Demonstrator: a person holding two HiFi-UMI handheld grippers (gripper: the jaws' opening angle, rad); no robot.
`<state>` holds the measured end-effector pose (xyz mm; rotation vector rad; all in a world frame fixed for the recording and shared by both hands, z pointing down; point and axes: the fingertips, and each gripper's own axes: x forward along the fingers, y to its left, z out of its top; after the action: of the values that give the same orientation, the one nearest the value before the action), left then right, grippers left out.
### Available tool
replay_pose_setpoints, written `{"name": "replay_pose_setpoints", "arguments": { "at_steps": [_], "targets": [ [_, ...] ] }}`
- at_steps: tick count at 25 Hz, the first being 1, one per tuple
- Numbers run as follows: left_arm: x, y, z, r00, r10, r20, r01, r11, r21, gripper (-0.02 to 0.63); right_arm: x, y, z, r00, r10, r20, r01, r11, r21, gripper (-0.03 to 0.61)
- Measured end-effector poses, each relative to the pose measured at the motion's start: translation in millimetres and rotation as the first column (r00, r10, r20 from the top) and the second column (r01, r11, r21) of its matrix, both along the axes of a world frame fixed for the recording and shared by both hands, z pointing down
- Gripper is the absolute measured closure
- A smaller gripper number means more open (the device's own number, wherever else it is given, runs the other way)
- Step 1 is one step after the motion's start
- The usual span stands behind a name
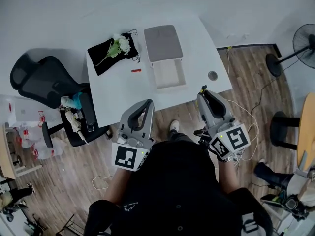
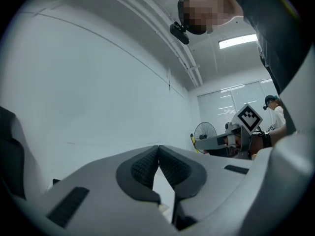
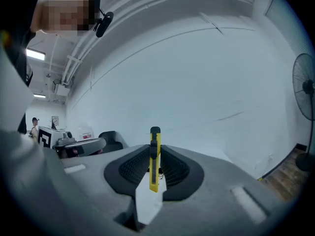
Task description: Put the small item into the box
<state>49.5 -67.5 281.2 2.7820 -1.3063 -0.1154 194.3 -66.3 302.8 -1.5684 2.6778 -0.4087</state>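
A white open box (image 1: 169, 74) with a grey lid (image 1: 163, 43) behind it sits on the white table (image 1: 118, 95). A small red item (image 1: 136, 71) lies on the table left of the box. My right gripper (image 1: 203, 92) (image 3: 155, 150) is held near the table's front edge, shut on a yellow utility knife (image 3: 154, 157) that stands upright between the pads. My left gripper (image 1: 146, 104) (image 2: 158, 150) is held in front of the table, tilted upward, shut with nothing in it. Both point up toward the wall, away from the box.
A black cloth (image 1: 106, 58) with a white flower (image 1: 119, 45) lies at the table's left. A black office chair (image 1: 49, 80) with clutter stands left of the table. A floor fan (image 1: 302, 43) and a stool (image 1: 283, 127) stand on the right. A round grommet (image 1: 212, 75) marks the table's right corner.
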Motion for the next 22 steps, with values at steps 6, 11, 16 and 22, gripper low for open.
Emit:
{"name": "replay_pose_setpoints", "arguments": {
  "at_steps": [6, 11, 16, 22],
  "targets": [
    [2, -1, 6, 0.992, -0.124, 0.015, 0.124, 0.992, 0.011, 0.609, 4, -18, 6, 0.992, -0.125, -0.025, 0.125, 0.992, -0.003, 0.509],
    [0, -6, 11, 0.984, -0.174, 0.042, 0.174, 0.985, 0.004, 0.609, 3, -35, 10, 0.982, -0.185, -0.037, 0.184, 0.983, -0.018, 0.509],
    [-2, -21, 19, 0.981, -0.190, 0.043, 0.191, 0.982, -0.010, 0.609, 0, -54, 15, 0.977, -0.206, -0.050, 0.205, 0.978, -0.023, 0.509],
    [2, -48, 33, 0.987, -0.159, 0.006, 0.159, 0.985, -0.071, 0.609, -8, -81, 31, 0.974, -0.213, -0.074, 0.208, 0.976, -0.066, 0.509]
  ]
}}
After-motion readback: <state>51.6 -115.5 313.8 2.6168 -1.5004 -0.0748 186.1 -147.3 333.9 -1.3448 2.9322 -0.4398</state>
